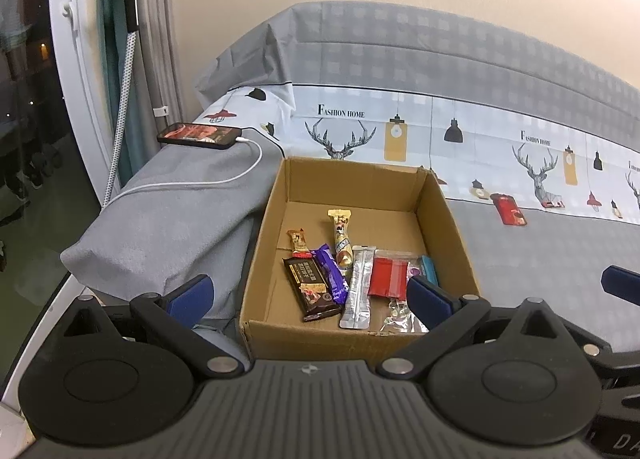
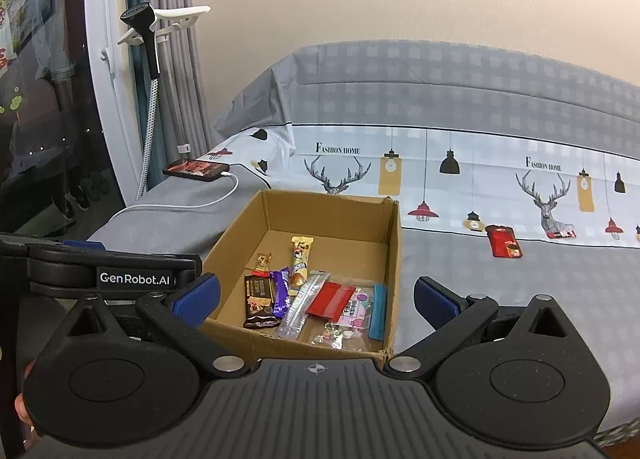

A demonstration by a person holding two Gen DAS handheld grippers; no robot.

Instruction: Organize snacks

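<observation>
A brown cardboard box [image 1: 448,215] sits on the bed [image 1: 540,259], with its top open. The snacks lie flat on the box floor, bunched near the front wall. There is a dark chocolate bar [image 1: 310,287], a purple bar [image 1: 332,273], a gold bar [image 1: 342,237], a small orange bar [image 1: 298,241], a silver stick pack [image 1: 360,285], a red packet [image 1: 388,277] and a clear candy bag [image 2: 340,329]. The back half of the box floor is bare, so there is room there. One more red snack pack [image 1: 509,209] lies alone on the bed, well apart from the box on its right side, with open sheet all around it.

The left gripper [image 1: 308,295] hangs just in front of the box. Its blue fingers [image 1: 426,297] are spread wide and hold nothing. The right gripper [image 2: 316,299] is also in front of the box, fingers [image 2: 434,301] wide apart and empty.

A phone [image 1: 199,135] with a white cable [image 1: 224,179] rests on a grey pillow [image 1: 168,227] left of the box.
</observation>
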